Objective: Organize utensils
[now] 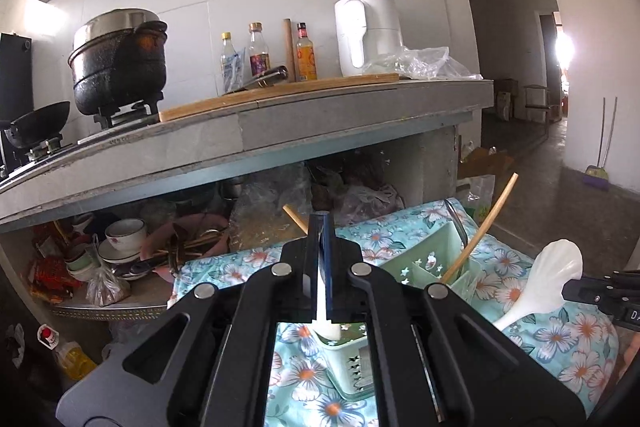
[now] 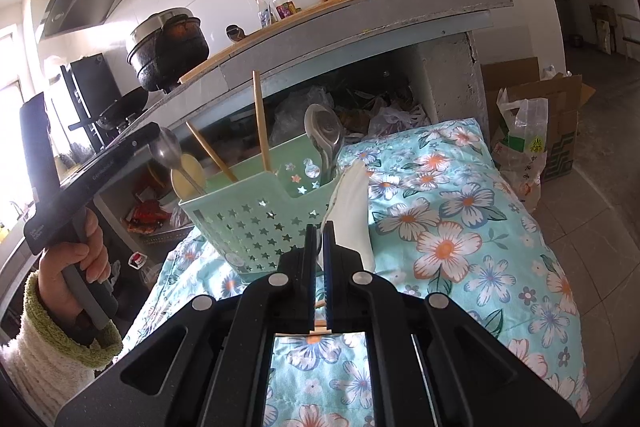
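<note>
A mint-green basket with star holes stands on a floral cloth. In it are two wooden chopsticks and a large metal spoon. My right gripper is shut on the handle of a white ceramic spoon, just right of the basket. The left wrist view shows that white spoon too. My left gripper is shut over the basket's left end, a pale strip between its pads. A small metal spoon and a cream spoon stand at its tip; I cannot tell which is pinched.
A concrete counter behind carries a black pot, bottles and a white appliance. Bowls and bags crowd the shelf under it. A plastic bag and a cardboard box stand on the floor to the right.
</note>
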